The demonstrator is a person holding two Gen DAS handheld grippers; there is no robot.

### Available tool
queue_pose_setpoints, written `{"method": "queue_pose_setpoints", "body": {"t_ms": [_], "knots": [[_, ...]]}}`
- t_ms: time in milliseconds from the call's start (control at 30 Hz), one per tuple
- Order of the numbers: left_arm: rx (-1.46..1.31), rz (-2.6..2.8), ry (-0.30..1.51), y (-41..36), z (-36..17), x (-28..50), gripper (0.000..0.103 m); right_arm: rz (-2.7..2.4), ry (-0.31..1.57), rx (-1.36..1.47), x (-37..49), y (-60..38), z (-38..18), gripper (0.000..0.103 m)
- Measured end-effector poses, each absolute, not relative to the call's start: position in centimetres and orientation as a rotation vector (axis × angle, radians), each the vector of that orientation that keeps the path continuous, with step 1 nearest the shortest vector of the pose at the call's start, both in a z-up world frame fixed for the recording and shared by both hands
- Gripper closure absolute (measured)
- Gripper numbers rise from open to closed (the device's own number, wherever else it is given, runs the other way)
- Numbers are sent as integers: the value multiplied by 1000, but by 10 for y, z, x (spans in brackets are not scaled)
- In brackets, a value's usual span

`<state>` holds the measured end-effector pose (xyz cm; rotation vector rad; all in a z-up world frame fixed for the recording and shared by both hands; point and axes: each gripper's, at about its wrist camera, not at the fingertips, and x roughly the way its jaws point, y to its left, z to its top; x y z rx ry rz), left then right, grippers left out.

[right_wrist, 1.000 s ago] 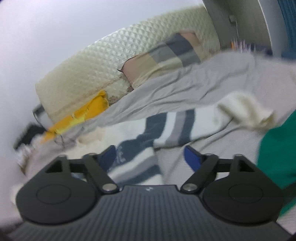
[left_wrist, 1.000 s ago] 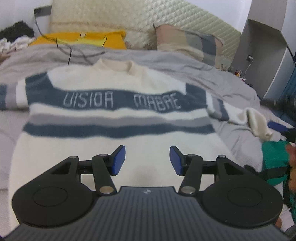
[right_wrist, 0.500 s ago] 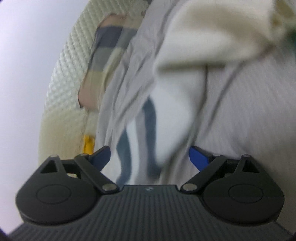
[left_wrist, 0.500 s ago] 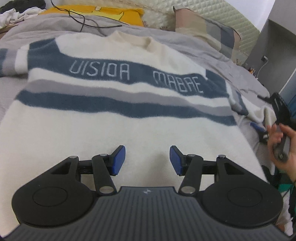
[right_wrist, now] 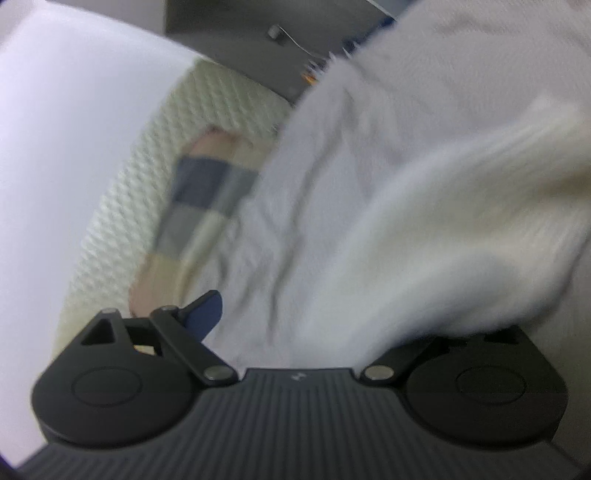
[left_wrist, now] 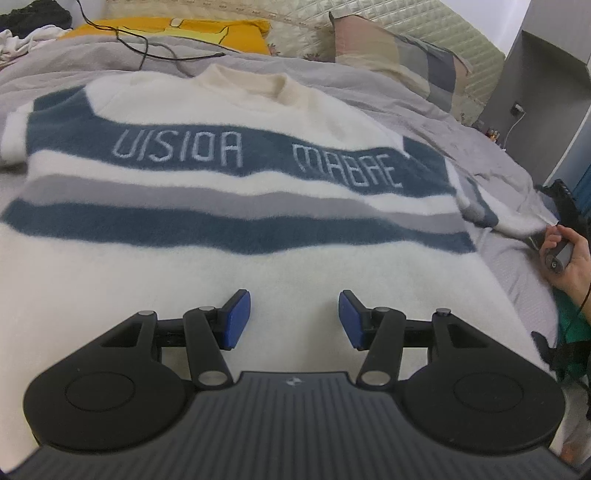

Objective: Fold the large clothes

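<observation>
On the grey-sheeted bed (left_wrist: pixel 480 140), your sweater (left_wrist: pixel 229 236) lies face up and flat, collar toward the headboard (left_wrist: pixel 424 22). In the last second your right gripper (right_wrist: pixel 332 317) has rolled and swept to the sleeve (right_wrist: pixel 461 236); its jaws have just been opening, cuff fabric between them, not yet pinched, so the sleeve fold is only starting. Your left gripper (left_wrist: pixel 294 319) hovers half open over the hem, holding nothing. The chest band reads "UISIOA MABAE".
</observation>
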<state>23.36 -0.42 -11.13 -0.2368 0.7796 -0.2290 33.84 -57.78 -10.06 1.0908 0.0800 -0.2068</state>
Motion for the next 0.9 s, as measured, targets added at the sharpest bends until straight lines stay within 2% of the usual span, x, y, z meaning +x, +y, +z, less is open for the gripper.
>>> {"method": "queue_pose_setpoints", "body": {"t_ms": [167, 233, 300, 333, 400, 467, 600, 900], "knots": [[-238, -252, 762, -7, -109, 242, 44, -159, 111, 1044, 359, -614, -76, 8], [-243, -247, 767, -8, -111, 243, 44, -188, 150, 989, 365, -617, -71, 13], [-244, -242, 769, -9, -111, 243, 44, -243, 213, 960, 367, -621, -78, 32], [-245, -240, 771, -9, -110, 244, 44, -278, 263, 963, 370, -623, -85, 36], [-242, -234, 771, -10, -108, 244, 44, -324, 365, 968, 374, -625, -101, 70], [-236, -219, 771, -9, -106, 244, 44, -356, 387, 965, 368, -624, -110, 80], [-255, -205, 768, 0, -104, 243, 44, -390, 376, 899, 362, -621, -97, 88], [-197, -144, 764, 30, -87, 248, 44, -383, 280, 707, 366, -613, -12, 89]]}}
